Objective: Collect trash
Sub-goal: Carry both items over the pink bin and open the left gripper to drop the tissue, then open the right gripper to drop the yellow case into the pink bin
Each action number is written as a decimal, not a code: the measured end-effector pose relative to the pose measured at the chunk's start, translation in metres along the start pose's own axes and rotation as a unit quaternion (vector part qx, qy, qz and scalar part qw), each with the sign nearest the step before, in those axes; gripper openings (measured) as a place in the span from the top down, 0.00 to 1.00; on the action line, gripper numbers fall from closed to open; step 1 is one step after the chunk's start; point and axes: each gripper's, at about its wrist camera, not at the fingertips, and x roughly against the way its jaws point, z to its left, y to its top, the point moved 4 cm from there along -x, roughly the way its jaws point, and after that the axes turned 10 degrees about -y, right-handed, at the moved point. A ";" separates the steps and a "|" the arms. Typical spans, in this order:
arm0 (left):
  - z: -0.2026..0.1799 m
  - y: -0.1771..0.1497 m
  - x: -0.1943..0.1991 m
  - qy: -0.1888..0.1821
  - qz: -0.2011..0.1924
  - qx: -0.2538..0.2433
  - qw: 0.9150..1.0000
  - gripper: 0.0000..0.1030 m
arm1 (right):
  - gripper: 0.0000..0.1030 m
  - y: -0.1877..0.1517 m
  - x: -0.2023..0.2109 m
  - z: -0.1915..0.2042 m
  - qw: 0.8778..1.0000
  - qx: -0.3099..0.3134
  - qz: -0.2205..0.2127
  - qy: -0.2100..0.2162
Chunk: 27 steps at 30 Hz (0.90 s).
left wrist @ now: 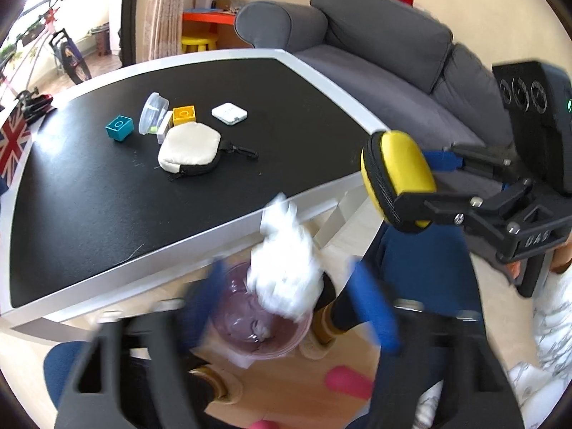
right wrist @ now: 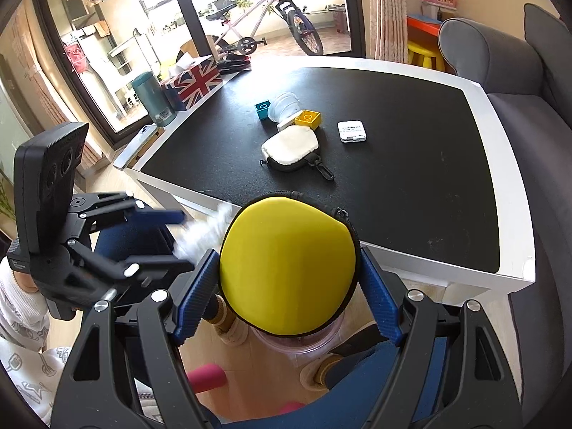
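While the right gripper [right wrist: 286, 286] clamps a yellow pouch [right wrist: 287, 264], the left gripper [left wrist: 286, 307] stands wide, a white tissue [left wrist: 286, 271] loose between its pads over the near bin [left wrist: 250, 336], beside the table [left wrist: 314, 68].

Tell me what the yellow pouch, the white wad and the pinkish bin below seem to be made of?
The yellow pouch looks like smooth matte fabric over a firm shell, edged by a black zipper. The white wad looks like crumpled tissue paper: soft, creased, matte; blur leaves that open. The pinkish bin seems translucent plastic, since light shows through its glossy wall.
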 end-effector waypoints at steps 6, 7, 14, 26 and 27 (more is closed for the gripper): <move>0.006 0.004 0.002 0.009 -0.010 0.013 1.000 0.08 | 0.26 -0.001 -0.003 -0.001 1.000 -0.001 0.003 0.001; 0.007 0.004 0.002 0.011 -0.011 0.016 1.000 0.08 | 0.26 -0.001 -0.004 0.000 1.000 0.000 0.005 0.002; 0.018 0.004 0.010 0.021 -0.020 0.030 0.999 0.07 | 0.25 -0.003 -0.009 0.004 1.000 0.004 0.011 0.005; 0.032 0.007 0.029 0.033 -0.037 0.046 0.998 0.07 | 0.09 0.003 -0.016 0.015 0.999 0.016 0.019 0.023; 0.033 0.006 0.030 0.034 -0.038 0.047 0.998 0.07 | 0.08 0.003 -0.017 0.015 0.999 0.015 0.020 0.020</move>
